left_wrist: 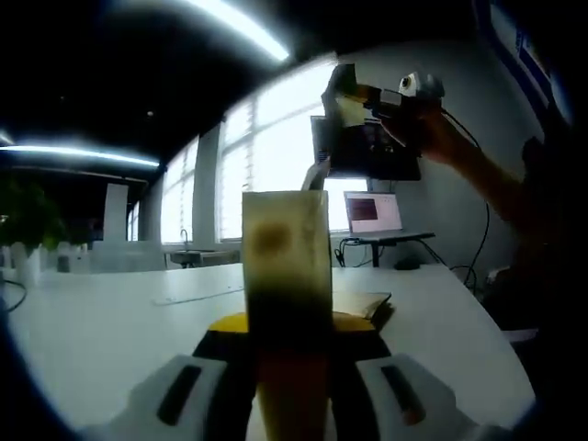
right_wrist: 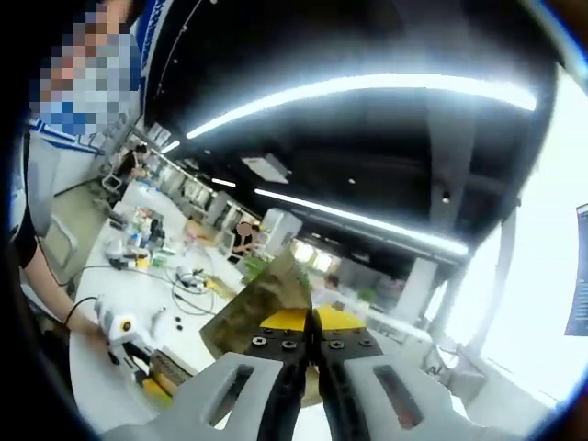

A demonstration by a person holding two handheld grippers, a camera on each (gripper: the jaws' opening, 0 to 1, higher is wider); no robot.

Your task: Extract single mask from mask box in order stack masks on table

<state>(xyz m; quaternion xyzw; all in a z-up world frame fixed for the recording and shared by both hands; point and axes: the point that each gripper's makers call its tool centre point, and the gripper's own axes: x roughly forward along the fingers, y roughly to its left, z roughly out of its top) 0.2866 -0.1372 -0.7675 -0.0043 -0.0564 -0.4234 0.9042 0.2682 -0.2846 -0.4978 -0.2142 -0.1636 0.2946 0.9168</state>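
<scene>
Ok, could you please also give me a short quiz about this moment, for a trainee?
1. What stands between the jaws of the left gripper?
A. a laptop
B. a flat mask packet
C. a cable
2. True or false: in the left gripper view, the right gripper rests on the white table.
3. In the right gripper view, the jaws are shut on a second packet. Do they point up at the ceiling lights or down at the table?

Key: 1 B. 2 false, a hand holds it raised above the table. 3 up at the ceiling lights.
</scene>
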